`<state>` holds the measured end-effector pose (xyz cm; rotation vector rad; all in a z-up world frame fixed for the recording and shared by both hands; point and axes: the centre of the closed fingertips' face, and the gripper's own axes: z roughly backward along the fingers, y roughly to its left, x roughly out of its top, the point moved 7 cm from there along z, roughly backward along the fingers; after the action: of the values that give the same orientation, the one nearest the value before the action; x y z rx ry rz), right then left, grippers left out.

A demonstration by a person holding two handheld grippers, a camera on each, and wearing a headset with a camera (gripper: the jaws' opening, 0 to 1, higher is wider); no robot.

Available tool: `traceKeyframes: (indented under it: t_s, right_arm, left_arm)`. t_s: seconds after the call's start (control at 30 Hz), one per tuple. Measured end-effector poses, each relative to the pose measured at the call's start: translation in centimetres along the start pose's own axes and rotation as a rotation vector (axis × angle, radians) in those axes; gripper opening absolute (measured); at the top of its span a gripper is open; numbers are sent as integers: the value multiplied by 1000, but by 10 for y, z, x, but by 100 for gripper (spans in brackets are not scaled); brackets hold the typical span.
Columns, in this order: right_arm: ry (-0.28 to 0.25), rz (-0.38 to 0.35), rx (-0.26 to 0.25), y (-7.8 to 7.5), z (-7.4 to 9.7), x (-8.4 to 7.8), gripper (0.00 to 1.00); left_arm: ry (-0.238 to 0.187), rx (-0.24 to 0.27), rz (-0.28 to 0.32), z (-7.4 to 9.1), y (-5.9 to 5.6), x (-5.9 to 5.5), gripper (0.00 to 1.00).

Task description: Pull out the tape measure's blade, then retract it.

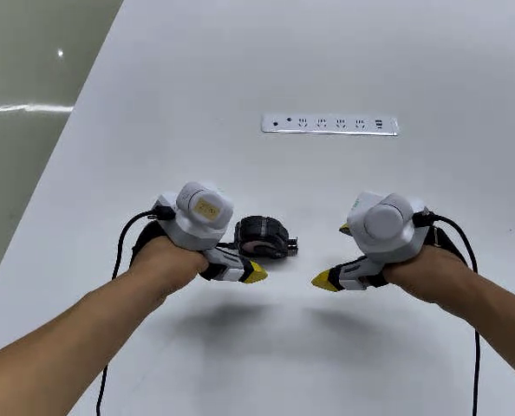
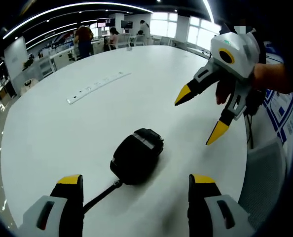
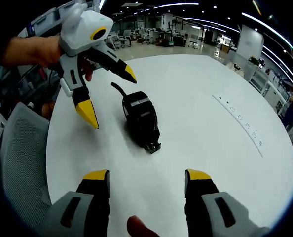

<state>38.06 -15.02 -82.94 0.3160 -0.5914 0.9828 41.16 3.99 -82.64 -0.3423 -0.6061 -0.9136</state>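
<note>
Here, the left gripper (image 3: pixel 112 101) and right gripper (image 1: pixel 334 255) gape wide, empty, flanking the tape measure (image 1: pixel 262 236).

We see a black tape measure (image 1: pixel 262 236) with a matt, rubbery-looking plastic case on a smooth white tabletop (image 1: pixel 327 52) of faint satin sheen. The left gripper (image 1: pixel 249 260) and right gripper (image 1: pixel 334 255) have glossy white plastic shells and smooth yellow jaw tips. The flat white power strip (image 1: pixel 329 125) looks plastic; the grey-green floor (image 1: pixel 32 69) is polished, mirroring lights.
</note>
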Motion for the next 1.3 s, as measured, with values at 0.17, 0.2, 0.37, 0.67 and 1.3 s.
traceKeyframes:
  t_s: [0.17,0.2,0.37,0.67,1.3]
  right_arm:
    - [7,27,13,-3,-7,3,62]
    - [9,33,17,-5,-9,4,62]
    - [9,81,36,-8,-14,7,59]
    - [22,141,65,-14,-25,11,55]
    - [46,243,123,-20,-44,8,44]
  left_arm:
    - [10,-16,-42,-5,1,1,84]
    - [14,-21,-55,-7,2,1,84]
    - [14,-43,-119,-11,3,6,82]
    - [10,-78,-198,-19,2,19,74]
    - [18,-156,-340,-34,7,28,64]
